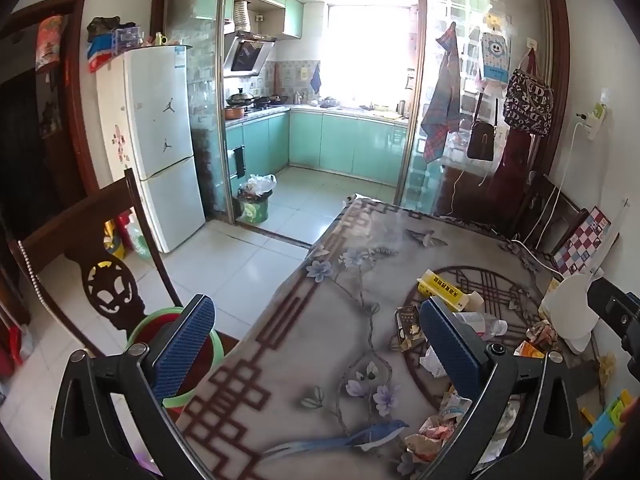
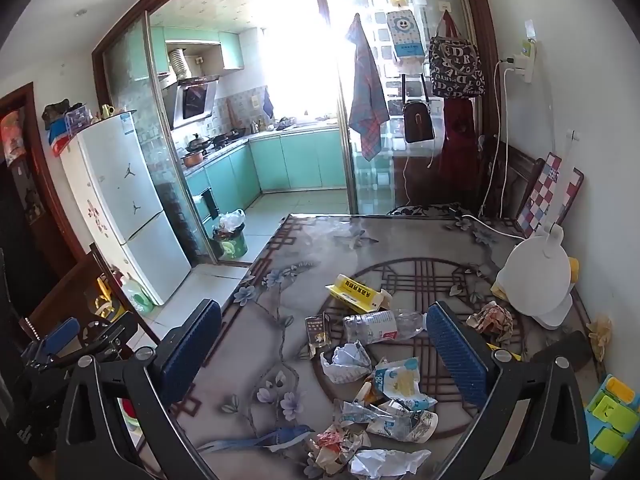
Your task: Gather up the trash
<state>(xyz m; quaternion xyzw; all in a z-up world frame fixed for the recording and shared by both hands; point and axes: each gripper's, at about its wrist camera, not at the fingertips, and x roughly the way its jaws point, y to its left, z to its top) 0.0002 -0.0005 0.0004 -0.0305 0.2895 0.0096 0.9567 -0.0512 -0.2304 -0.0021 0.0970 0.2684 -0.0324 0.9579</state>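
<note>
Plastic bottle (image 2: 382, 326) at twelve o'clock of right gripper (image 2: 320, 344) | both grippers — left gripper (image 1: 316, 340) too — spread wide, empty | poised to grab trash

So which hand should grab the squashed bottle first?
Probably the right. Its open gripper points over the trash pile, with the bottle lying between the jaws' line of sight. The left gripper, also open, hangs at the table edge, half over a green bin.
</note>
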